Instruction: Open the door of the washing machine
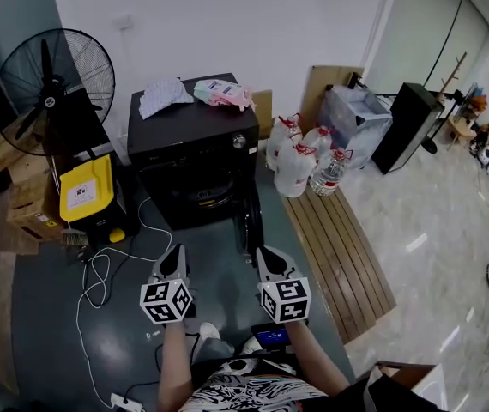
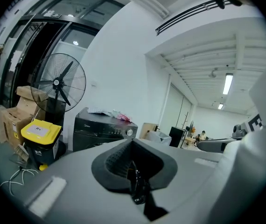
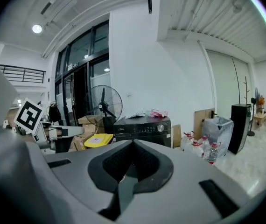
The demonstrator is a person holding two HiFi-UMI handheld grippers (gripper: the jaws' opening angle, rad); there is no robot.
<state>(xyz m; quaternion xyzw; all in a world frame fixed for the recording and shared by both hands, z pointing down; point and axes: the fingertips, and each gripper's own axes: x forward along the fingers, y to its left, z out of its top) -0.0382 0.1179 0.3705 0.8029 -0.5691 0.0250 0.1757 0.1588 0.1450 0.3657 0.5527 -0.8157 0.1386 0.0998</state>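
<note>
Well ahead of left claw [image 1: 175, 256] and right claw [image 1: 267, 256], both shut, empty: washing machine [image 1: 195, 148]; risked snagging floor cable [image 1: 99, 261] beside left claw.

Both are chunky light-grey plastic shells, left gripper [image 1: 173, 254] and right gripper [image 1: 266, 254], each with a white marker cube [image 1: 166, 300] of black squares right behind the jaws. The pads [image 3: 110, 164] are dark and ribbed. The person's wearing a black-and-white patterned shirt [image 1: 244, 390].

Left of washing machine [image 1: 195, 144]: fan [image 1: 54, 80], bin [image 1: 86, 191] before it. On top: cloth [image 1: 163, 97], packet [image 1: 223, 93]. Right: bottles [image 1: 300, 161] on floor [image 1: 47, 333]. In front, side by side, apart from it: left tongs [image 1: 173, 256], right tongs [image 1: 268, 256].
</note>
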